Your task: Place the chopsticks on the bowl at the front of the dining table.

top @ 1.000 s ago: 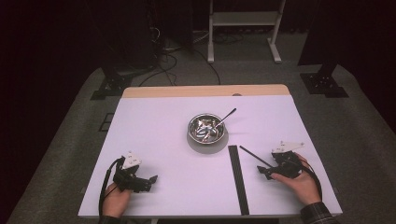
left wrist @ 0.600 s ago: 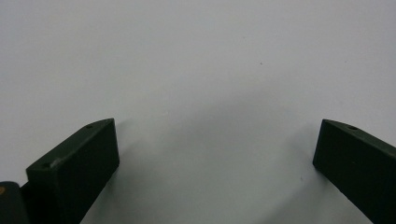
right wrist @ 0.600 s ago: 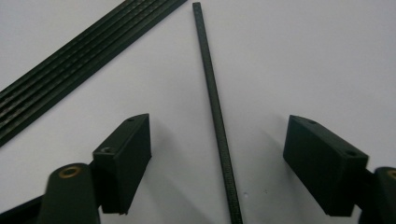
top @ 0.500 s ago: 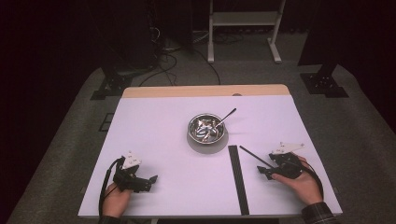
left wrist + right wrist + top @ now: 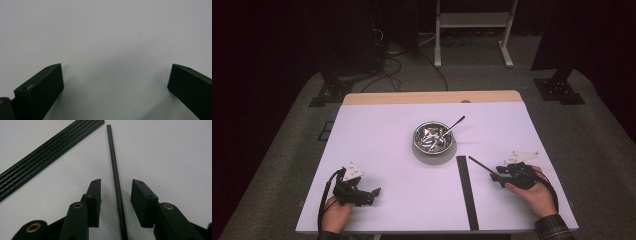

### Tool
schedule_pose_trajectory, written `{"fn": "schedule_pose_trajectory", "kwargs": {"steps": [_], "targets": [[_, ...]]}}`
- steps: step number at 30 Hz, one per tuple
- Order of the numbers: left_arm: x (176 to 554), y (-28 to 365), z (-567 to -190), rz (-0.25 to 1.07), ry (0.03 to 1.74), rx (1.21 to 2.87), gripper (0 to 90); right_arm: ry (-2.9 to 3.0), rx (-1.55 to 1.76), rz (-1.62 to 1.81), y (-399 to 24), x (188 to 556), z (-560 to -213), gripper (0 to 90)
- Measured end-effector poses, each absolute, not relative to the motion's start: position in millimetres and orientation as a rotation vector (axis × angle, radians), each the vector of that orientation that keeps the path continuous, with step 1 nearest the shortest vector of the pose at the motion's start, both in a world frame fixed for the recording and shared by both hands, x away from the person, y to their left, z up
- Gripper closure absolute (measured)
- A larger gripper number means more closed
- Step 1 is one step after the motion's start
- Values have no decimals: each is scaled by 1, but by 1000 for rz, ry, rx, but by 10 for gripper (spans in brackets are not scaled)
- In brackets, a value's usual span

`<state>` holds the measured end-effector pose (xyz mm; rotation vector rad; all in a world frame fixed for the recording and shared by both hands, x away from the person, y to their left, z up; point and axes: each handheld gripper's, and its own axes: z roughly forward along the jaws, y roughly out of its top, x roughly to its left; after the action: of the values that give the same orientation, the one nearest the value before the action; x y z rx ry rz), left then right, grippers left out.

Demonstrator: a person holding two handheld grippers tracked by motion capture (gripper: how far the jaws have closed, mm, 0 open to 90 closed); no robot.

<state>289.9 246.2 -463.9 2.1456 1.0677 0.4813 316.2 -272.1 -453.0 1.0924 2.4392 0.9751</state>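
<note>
Leftmost, the left gripper rests low on the white desk near its front edge, held in the person's left hand. Its own view shows both black jaws standing wide apart over bare desk surface, with nothing between them.

Further along, near the desk's middle, a metal bowl holds several pieces of cutlery, and one handle juts out over its rim toward the back right. Just in front of the bowl and to its right, a bundle of black strips lies flat, running from near the bowl straight toward the front edge.

Beside that bundle, apart from it, a single thin black stick lies slanted on the desk. The right gripper, held in the person's right hand, has its jaws on either side of this stick's near end. Its jaws have just been closing, yet in the right gripper view a gap shows between each pad and the stick, so nothing is clamped. There the strip bundle runs off diagonally to the upper left.
</note>
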Motion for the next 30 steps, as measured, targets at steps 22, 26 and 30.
{"fn": "schedule_pose_trajectory", "kwargs": {"steps": [22, 26, 30], "targets": [[290, 246, -464, 482, 1068, 2145, 0, 2459, 1097, 968, -271, 319, -451, 841], [290, 246, -464, 482, 1068, 2145, 0, 2458, 1101, 972, -272, 320, -451, 846], [290, 246, -464, 482, 1068, 2145, 0, 2458, 1103, 973, -272, 320, -451, 851]]}}
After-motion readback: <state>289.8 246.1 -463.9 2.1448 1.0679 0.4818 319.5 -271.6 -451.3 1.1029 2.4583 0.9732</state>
